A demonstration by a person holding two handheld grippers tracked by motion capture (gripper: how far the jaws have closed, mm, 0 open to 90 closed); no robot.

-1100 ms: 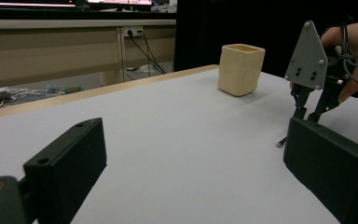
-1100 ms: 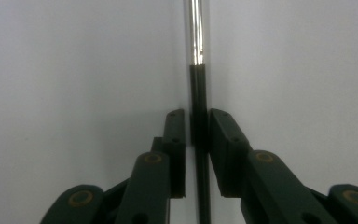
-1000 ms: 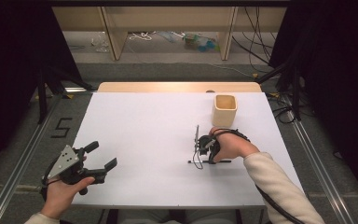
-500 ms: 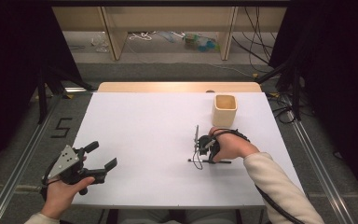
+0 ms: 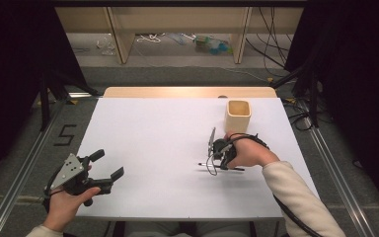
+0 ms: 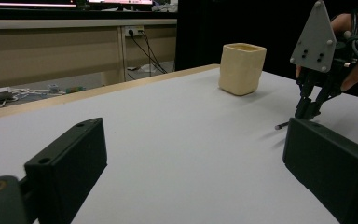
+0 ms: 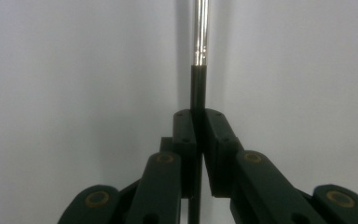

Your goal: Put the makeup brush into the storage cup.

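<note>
The high view holds 2 grippers, 1 pen and 1 cup, all on or over 1 white table [image 5: 168, 143].

At the lower left of the high view, the left gripper [image 5: 107, 167] sits in the person's left hand [image 5: 66, 207] near the table's near-left corner. Its jaws stand wide apart with nothing between them; in the left gripper view the 2 black pads frame bare tabletop.

Right of centre in the high view, the right gripper [image 5: 220, 157] is held in the right hand [image 5: 249, 152], pointed down at the table. Its jaws are clamped on the pen [image 5: 208, 162]. In the right gripper view the pen [image 7: 199, 74] is a thin rod, black where the jaws pinch it and bright silver farther out, running straight up the middle of the frame. In the high view its long axis lies roughly flat along the table, left to right, with the free end pointing toward the left of the frame. In the left gripper view that dark tip [image 6: 281, 125] lies low by the table surface at the right.

At the upper right of the high view stands the cream cup [image 5: 238, 115], upright, squarish and open-topped, well apart from the left gripper and near the right hand.
</note>
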